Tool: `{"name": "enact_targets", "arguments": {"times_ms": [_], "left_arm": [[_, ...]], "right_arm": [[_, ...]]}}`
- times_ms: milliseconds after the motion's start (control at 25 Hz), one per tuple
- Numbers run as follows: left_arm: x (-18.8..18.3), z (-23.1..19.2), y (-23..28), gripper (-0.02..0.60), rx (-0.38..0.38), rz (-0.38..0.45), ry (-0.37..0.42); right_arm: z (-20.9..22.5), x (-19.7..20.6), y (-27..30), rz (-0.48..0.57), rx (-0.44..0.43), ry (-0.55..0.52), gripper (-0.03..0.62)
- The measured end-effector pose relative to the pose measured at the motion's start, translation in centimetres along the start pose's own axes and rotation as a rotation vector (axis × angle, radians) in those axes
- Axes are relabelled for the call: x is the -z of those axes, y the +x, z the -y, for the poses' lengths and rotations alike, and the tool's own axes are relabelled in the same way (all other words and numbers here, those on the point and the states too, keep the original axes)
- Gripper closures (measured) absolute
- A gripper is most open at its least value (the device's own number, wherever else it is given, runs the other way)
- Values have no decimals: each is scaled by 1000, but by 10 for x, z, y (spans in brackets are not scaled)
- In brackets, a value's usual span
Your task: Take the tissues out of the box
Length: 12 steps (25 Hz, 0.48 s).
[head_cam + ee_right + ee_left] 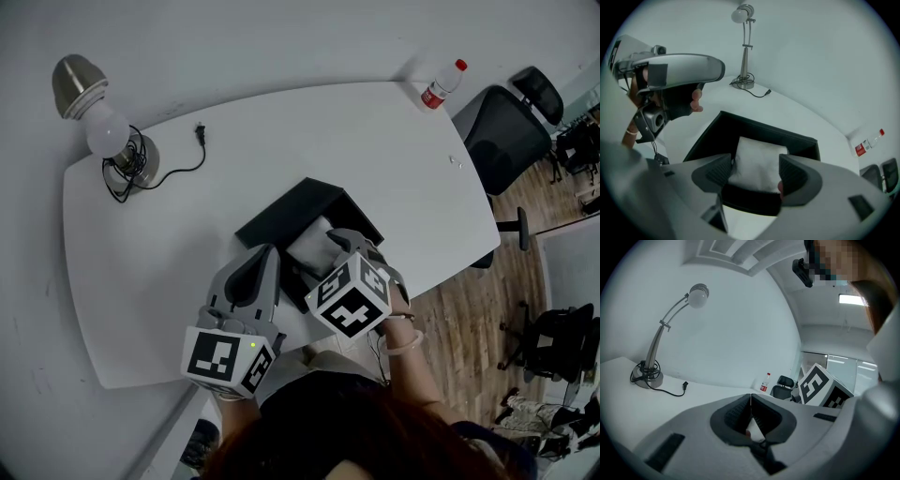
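My right tongs (757,168) stand wide apart, tilted down over the open black box (754,129) near the centre of the head view. The white tissues (757,157) stick up out of that box and sit between the two jaws; the paper may brush the left-hand pad, but I cannot be sure, and nothing is squeezed. My left tongs (750,401) are closed tip to tip with nothing gripped, held just left of the box at the lower middle of the head view. On the white counter (281,141), the desk lamp (98,122) stands at the upper left and a bottle (442,84) at the upper right
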State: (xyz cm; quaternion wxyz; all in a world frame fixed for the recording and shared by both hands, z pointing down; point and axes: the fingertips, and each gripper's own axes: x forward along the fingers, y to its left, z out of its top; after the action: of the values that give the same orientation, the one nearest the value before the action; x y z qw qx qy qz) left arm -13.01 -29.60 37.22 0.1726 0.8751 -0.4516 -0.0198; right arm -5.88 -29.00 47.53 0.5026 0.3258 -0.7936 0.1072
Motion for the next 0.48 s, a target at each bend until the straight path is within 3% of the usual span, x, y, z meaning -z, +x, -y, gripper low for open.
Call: {"name": "enact_targets", "arguments": {"times_ms": [480], "left_arm": [[-2,-5,1,560,-9,4,-3]], "right_arm": [[0,10,19,-107,7,-49,303]]}}
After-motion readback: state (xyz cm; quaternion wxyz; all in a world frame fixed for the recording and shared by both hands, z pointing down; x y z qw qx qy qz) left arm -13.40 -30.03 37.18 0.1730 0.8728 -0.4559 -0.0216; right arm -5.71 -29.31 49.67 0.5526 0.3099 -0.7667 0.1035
